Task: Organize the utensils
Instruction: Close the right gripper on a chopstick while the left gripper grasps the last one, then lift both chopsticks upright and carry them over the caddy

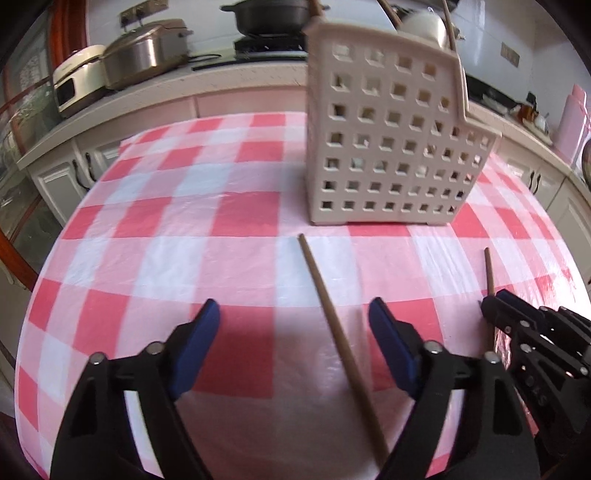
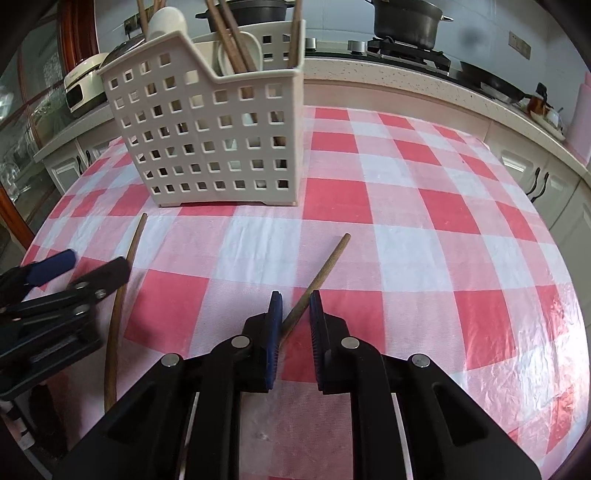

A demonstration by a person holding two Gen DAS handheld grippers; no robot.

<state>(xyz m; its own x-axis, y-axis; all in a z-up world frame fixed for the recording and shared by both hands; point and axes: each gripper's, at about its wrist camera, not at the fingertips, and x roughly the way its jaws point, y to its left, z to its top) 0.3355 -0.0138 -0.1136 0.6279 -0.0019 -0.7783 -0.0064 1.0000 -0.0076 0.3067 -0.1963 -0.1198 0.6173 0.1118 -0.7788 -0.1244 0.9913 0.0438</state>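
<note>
Two wooden chopsticks lie on the red-and-white checked tablecloth [image 1: 166, 229] in front of a beige perforated utensil holder [image 1: 388, 147] [image 2: 214, 140]. The holder has several chopsticks and white spoons standing in it. My left gripper [image 1: 293, 308] [image 2: 96, 262] is open and straddles one chopstick [image 1: 332, 332] [image 2: 118, 295]; its blue pads stand clear of the stick. My right gripper [image 2: 295, 295] [image 1: 491, 301] is shut on the other chopstick [image 2: 325, 266] [image 1: 489, 269], whose free end points toward the holder.
A kitchen counter [image 1: 221, 85] runs behind the table. It carries a steel rice cooker [image 1: 147, 51], a white cooker [image 1: 77, 81] and a black pot on a stove [image 2: 406, 22]. White cabinets [image 2: 535, 173] flank the table edge.
</note>
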